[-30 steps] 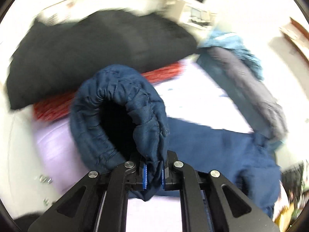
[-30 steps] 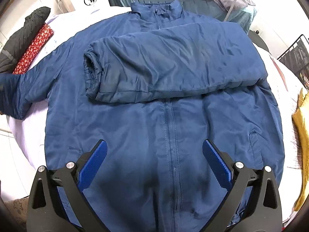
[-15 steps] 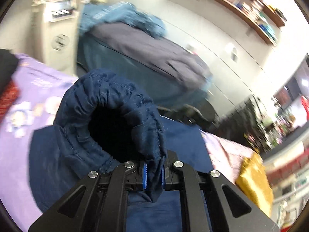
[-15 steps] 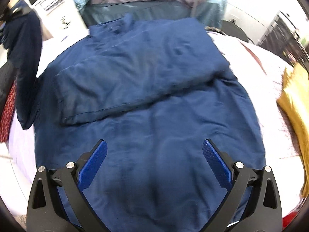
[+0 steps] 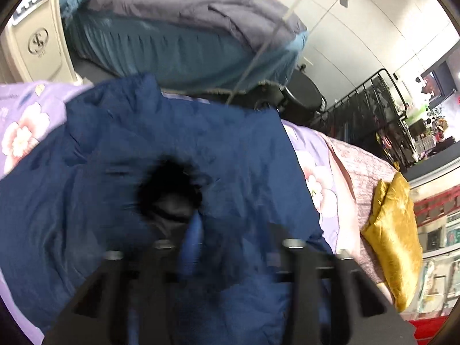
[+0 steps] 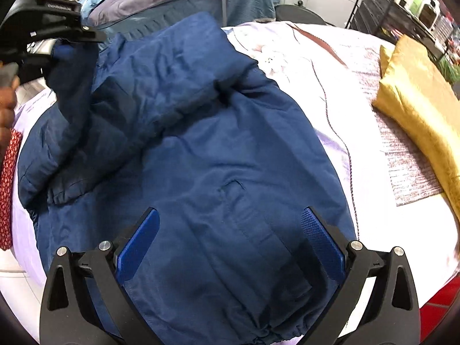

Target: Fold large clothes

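Observation:
A large navy jacket (image 6: 218,149) lies front-up on a lilac floral bedsheet (image 6: 330,132). One sleeve (image 6: 161,80) is folded across its chest. The other sleeve (image 6: 72,95) hangs from my left gripper (image 6: 54,46) over the jacket's left shoulder. In the left wrist view the left gripper (image 5: 230,238) is blurred. Its jaws are opening and stand apart, with the sleeve cuff (image 5: 169,189) just ahead and loose cuff fabric between them. My right gripper (image 6: 230,238) hovers open above the jacket's lower front, nothing between its fingers.
A gold cushion (image 6: 417,92) lies on the sheet at the right. A red patterned cloth (image 6: 7,189) sits at the left edge, below a person's hand (image 6: 5,106). A teal bed with a grey blanket (image 5: 184,28) stands behind, a black wire rack (image 6: 373,5) at the far right.
The left gripper swung the sleeve cuff from the side over onto the jacket and its jaws have parted. The right gripper, still open, drifted toward the jacket's right side.

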Demonstrator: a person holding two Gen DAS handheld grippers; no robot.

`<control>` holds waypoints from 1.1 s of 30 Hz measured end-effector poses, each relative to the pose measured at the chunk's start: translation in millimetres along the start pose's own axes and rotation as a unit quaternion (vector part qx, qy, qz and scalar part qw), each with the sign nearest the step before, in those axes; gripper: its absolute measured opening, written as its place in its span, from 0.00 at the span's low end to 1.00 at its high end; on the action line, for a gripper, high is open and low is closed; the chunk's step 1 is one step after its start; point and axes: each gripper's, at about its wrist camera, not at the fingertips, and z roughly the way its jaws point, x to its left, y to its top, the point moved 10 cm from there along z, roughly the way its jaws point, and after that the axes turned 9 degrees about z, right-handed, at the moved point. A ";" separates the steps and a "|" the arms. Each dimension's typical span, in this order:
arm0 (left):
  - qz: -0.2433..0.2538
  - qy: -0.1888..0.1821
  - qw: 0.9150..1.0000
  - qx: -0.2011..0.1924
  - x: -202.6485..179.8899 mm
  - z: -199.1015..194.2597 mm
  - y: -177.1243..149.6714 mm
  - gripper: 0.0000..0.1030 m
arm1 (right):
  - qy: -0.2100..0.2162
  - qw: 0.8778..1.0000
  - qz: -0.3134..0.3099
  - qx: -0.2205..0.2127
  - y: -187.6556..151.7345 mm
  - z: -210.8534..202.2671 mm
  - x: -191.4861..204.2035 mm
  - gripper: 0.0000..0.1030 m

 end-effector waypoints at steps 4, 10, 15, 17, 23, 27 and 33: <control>-0.002 -0.002 1.000 -0.017 -8.1 -11.3 -8.7 0.86 | 0.005 1.000 -0.005 0.002 3.0 4.3 4.4 0.95; 0.075 0.061 0.994 -0.051 15.9 -61.4 -35.1 0.86 | 0.019 0.999 -0.029 -0.003 14.3 5.3 28.7 0.95; 0.024 0.177 0.984 -0.019 116.2 -80.3 -90.8 0.81 | 0.044 0.995 -0.088 -0.013 31.5 5.1 79.4 0.95; -0.010 0.208 0.978 -0.003 153.9 -86.9 -115.8 0.75 | 0.054 0.991 -0.119 -0.019 39.8 5.6 104.9 0.95; -0.083 0.230 0.968 0.060 227.3 -79.7 -179.2 0.74 | 0.100 0.965 -0.241 -0.012 45.8 18.4 199.1 0.95; -0.056 0.245 0.963 0.102 235.8 -56.2 -182.3 0.78 | 0.123 0.957 -0.262 0.016 43.1 44.4 232.0 0.95; -0.053 0.262 0.956 0.122 239.3 -48.3 -177.0 0.80 | 0.058 0.961 -0.258 0.084 31.5 101.7 219.3 0.95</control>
